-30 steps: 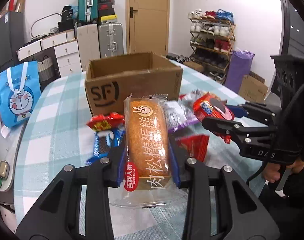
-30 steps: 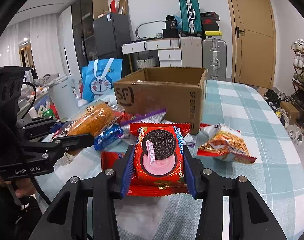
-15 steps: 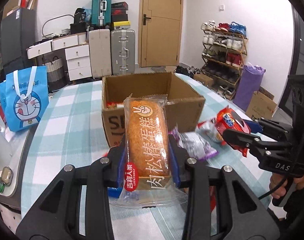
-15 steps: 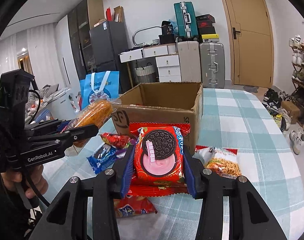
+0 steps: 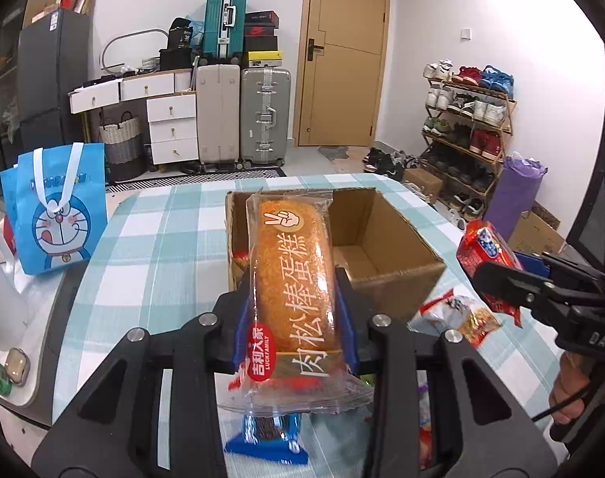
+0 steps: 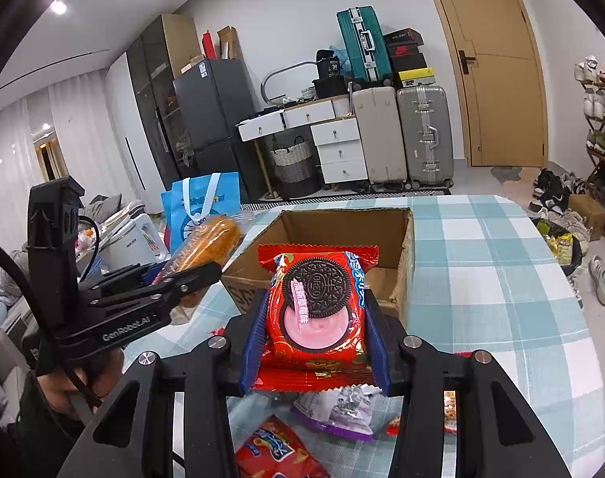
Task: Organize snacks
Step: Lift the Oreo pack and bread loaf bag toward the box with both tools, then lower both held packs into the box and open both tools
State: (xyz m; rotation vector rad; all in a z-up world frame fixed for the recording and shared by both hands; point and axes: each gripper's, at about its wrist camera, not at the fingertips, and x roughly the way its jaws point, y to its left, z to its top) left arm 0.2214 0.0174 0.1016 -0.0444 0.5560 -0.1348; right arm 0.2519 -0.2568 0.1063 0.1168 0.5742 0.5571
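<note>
Left wrist view: the left gripper [image 5: 292, 298] is clamped on a cake bar [image 5: 292, 271], while the right gripper [image 6: 314, 318] pinches a red cookie packet [image 6: 316, 302]. Both hang just short of the open cardboard box [image 6: 406, 263]. Carrying step; next, reach over the rim and release inside.

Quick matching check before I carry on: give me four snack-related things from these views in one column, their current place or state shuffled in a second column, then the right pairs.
Things:
1. pork floss cake pack
2. red Oreo pack
3. cardboard box
4. purple wrapper

Places or states:
A. lying on the checked tablecloth, below the right gripper
B. clamped in the left gripper
C. open at the top, standing on the table
D. clamped in the right gripper

Pairs: 1-B, 2-D, 3-C, 4-A
</note>
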